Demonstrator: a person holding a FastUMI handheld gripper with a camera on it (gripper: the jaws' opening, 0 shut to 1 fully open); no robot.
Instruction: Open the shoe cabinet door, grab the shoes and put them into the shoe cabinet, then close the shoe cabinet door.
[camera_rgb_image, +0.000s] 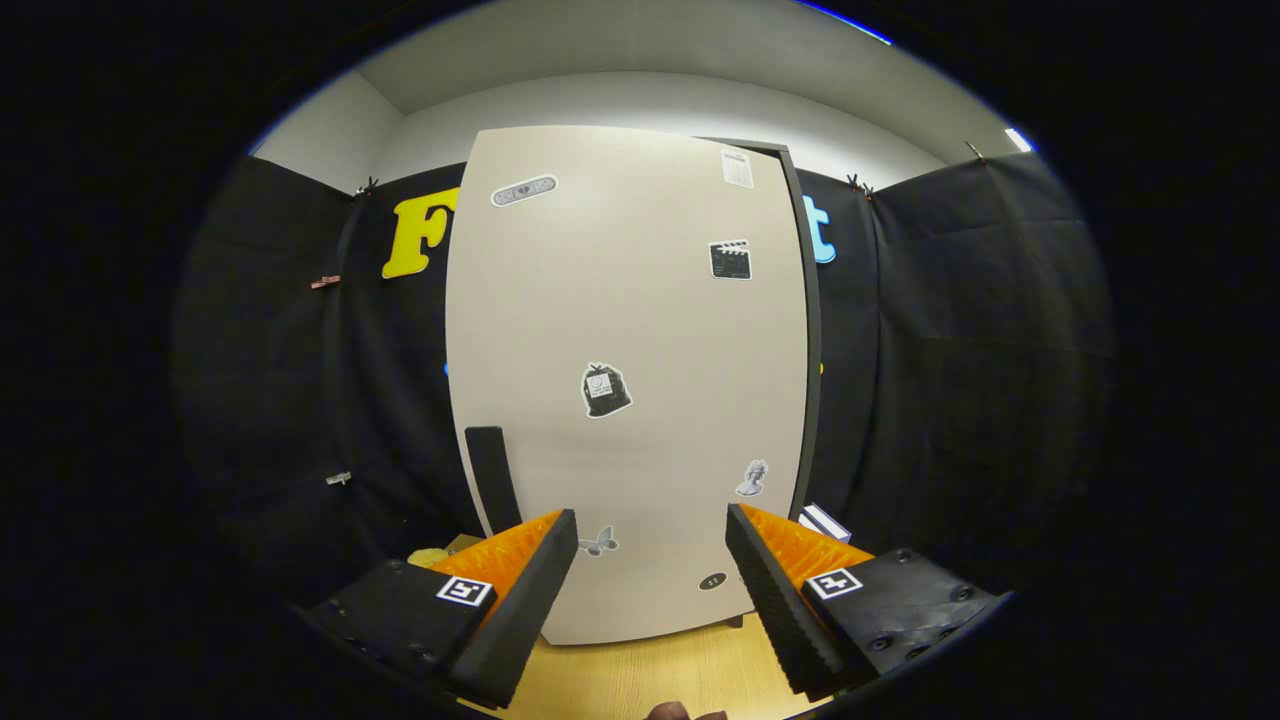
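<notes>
The shoe cabinet (800, 330) stands upright on the wooden counter (650, 675), straight ahead of the jaws and close to them. Its door (625, 390), a pale beige panel, faces the camera and covers nearly the whole front; a thin dark edge of the cabinet body shows along the door's right side. A dark vertical handle (492, 478) sits low on the door's left side, just above and beyond the left finger. Several stickers are scattered over the door, among them a black bag-shaped sticker (605, 390) near the middle and a clapperboard sticker (730, 260) higher to the right. The gripper (652, 535) hovers in front of the door's lower part with its jaws spread wide and nothing between them; neither finger touches the door. A small white box (825, 522) lies at the foot of the cabinet, just beyond the right finger. Something yellow (430, 557) peeks out beyond the left finger; I cannot tell what it is.
</notes>
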